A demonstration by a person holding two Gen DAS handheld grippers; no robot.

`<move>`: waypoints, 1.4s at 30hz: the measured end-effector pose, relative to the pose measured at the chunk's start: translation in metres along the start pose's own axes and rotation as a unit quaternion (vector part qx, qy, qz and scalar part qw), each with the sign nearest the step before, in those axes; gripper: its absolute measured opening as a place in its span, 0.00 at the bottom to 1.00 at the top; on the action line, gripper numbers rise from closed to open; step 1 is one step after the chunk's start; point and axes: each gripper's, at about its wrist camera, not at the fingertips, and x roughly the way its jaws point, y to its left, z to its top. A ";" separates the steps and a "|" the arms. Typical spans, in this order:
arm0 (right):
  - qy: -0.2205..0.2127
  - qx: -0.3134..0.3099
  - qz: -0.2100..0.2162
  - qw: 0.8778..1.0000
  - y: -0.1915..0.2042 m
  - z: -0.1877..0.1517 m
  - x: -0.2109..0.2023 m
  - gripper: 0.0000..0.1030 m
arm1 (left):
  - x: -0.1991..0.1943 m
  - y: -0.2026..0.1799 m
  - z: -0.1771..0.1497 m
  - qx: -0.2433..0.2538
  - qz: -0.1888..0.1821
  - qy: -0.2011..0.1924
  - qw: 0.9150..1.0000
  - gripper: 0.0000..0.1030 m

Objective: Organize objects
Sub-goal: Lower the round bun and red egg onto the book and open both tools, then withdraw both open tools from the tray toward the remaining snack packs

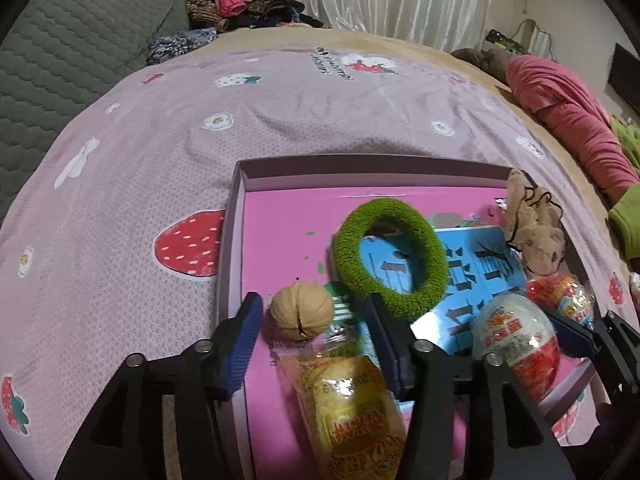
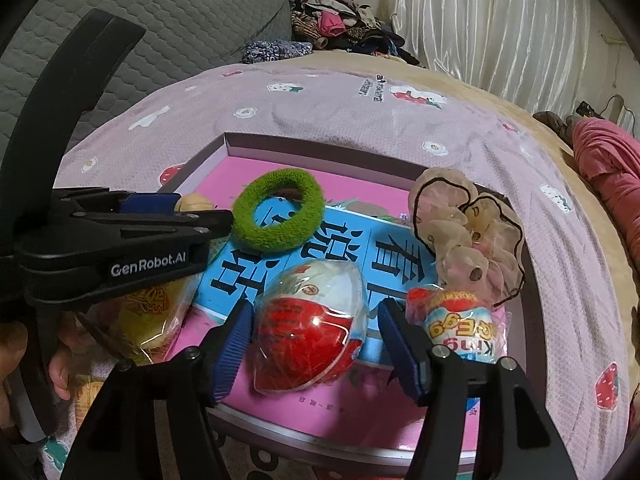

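Left gripper (image 1: 316, 344): your fingers stand apart; the walnut (image 1: 301, 311) sits between them, nearer the left one, pads not pressing.
Right gripper (image 2: 316, 344): fingers apart, flanking the red-and-white egg (image 2: 310, 324) without touching.
Egg axis: it seems to run from lower left to upper right, skewed across your gap.
Place: both rest in the pink box (image 2: 248, 148) on the bed, lower centre of each frame.
Nearer hand: right for the egg; left for the walnut.

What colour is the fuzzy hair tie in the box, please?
Green; the hair tie shows best in the left wrist view.
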 end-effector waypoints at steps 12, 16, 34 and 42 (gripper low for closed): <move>-0.012 0.007 0.011 1.000 -0.005 0.001 -0.015 0.65 | -0.016 0.001 0.001 -0.008 -0.011 -0.008 1.000 0.69; -0.012 0.005 0.012 1.000 -0.003 0.001 -0.016 0.65 | -0.019 0.003 0.001 -0.011 -0.011 -0.010 1.000 0.70; -0.036 0.008 0.001 0.999 0.001 0.003 -0.041 0.76 | -0.044 0.011 0.000 -0.021 0.014 -0.024 0.999 0.81; -0.041 0.018 -0.006 0.999 -0.001 0.001 -0.055 0.78 | -0.063 0.008 -0.008 -0.015 0.026 -0.032 0.999 0.82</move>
